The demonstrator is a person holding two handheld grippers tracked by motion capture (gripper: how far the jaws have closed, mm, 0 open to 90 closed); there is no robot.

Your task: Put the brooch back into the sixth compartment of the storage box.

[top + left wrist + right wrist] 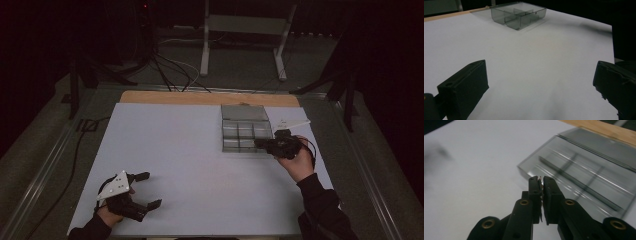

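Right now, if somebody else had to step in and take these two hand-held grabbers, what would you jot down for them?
Left gripper: open, empty, low over the white table sheet at its near left corner.
Right gripper: jaws closed at the near edge of the smoky clear plastic compartment box; a thin sliver seems pinched at the tips, too small to identify.
Box: far right of the sheet, lid open; compartments look empty.
Left to do: probably placing that sliver in a compartment.

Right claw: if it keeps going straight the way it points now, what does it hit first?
Most likely the clear divided box. The right claw, jaws pinched together, points at the box's near wall from just over its edge. Whether it would strike the wall or pass above into a compartment is unclear; depth is hard to judge.
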